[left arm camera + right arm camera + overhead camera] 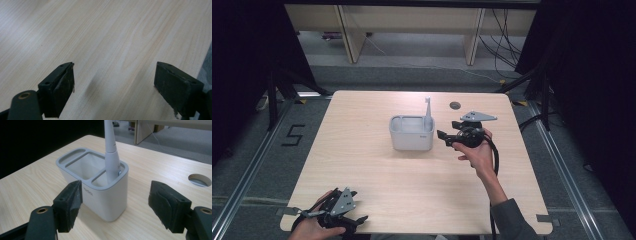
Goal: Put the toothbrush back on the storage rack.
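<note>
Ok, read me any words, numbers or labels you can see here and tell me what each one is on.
"5": a dark marking on the grey floor left of the table.
Small embossed word on the front of the white holder: too small and faint to read.
Nothing legible on the toothbrush standing in the holder, nor on the tongs.

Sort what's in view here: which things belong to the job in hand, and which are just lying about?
In the job:
- white toothbrush, upright in the holder's end compartment
- grey toothbrush holder
- right gripper, open beside the holder

Not in it:
- left gripper, open over bare table
- cable hole
</note>
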The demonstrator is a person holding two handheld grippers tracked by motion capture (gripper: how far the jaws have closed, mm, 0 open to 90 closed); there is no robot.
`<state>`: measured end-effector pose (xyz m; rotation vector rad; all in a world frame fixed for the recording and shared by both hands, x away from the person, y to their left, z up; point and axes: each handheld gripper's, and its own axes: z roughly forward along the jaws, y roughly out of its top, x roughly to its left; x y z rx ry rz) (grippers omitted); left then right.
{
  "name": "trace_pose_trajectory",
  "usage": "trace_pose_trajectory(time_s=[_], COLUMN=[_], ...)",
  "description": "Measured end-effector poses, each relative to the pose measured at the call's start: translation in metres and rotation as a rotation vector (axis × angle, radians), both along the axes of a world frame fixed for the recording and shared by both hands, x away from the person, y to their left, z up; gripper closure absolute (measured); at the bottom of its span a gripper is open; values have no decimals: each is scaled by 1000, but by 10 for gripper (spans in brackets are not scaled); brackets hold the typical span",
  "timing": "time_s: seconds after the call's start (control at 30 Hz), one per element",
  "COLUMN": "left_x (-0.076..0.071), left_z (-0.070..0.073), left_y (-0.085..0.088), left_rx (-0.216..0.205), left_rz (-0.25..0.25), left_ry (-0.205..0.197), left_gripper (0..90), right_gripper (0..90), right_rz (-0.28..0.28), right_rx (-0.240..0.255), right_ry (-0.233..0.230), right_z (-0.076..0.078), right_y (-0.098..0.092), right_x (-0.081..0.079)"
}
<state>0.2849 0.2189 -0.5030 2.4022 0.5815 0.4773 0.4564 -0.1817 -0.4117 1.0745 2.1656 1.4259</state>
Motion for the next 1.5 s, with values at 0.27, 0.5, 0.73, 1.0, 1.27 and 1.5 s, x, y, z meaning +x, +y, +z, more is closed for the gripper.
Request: trace_pose_trajectory(time_s=[0.27,0.5,0.73,1.0,1.27,1.5], left_x=[0,0,0,-1,-1,-1], left_z=[0,0,0,0,0,1], left_y=[0,0,0,0,1,1], left_rx=[-9,-9,4,-9,-11,-3], left_rz=[5,3,0,5,3,-3], left_ry=[1,3,-2,0,2,0], left_gripper=[163,163,163,163,163,163], right_gripper=[275,258,253,241,235,227], right_rz=[-12,-17,-15,-1,8,14], right_rx=[-11,-18,-41,-72,-89,-89], right_ry=[27,35,19,31,42,60], right_z=[-3,-7,-11,-20,-28,-31], right_y=[-6,-6,-6,-6,-4,-5], right_x=[-6,-13,-18,-22,-29,-37])
